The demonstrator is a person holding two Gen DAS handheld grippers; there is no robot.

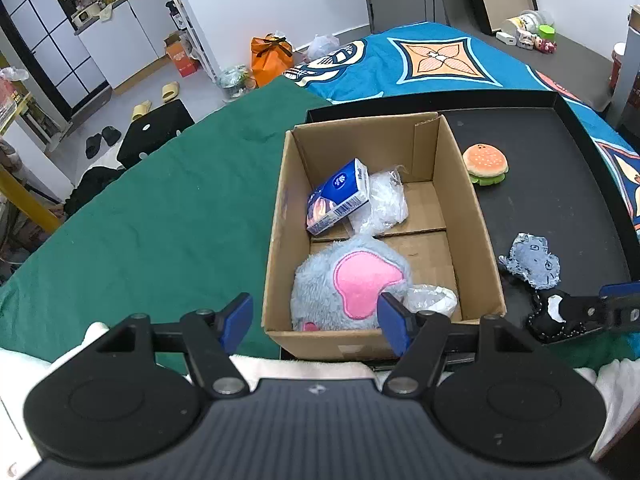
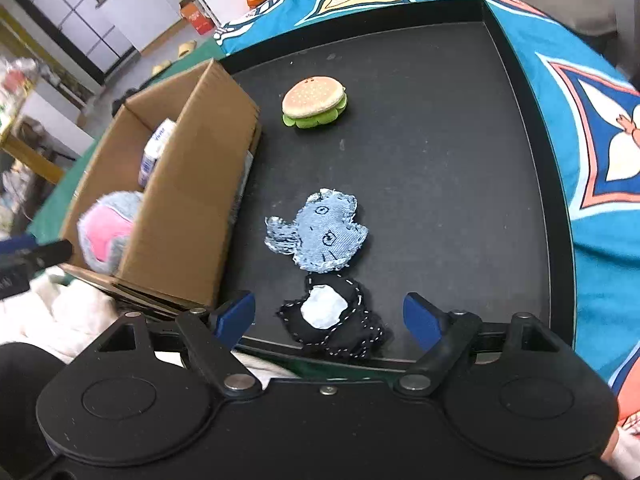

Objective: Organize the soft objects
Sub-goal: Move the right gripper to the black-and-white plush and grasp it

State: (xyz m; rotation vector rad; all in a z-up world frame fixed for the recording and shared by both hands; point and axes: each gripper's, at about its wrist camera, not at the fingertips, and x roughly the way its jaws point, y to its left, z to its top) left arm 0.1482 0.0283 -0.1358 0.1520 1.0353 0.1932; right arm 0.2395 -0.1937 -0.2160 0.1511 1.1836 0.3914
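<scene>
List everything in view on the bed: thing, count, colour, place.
cardboard box: 1, brown, open, on the tray's left part
plush toy: 1, grey-blue with pink patch, in the box, near end
tissue pack: 1, blue and white, in the box, far-left
plastic wraps: 2, clear, in the box
burger toy: 1, tan and green, on the tray, far side
denim toy: 1, light blue, tray middle
black toy: 1, black with white patch, tray near edge
tray: 1, black, on the bed
left gripper: black with blue pads, open, over the box's near end
right gripper: same, open, black toy between the pads
</scene>
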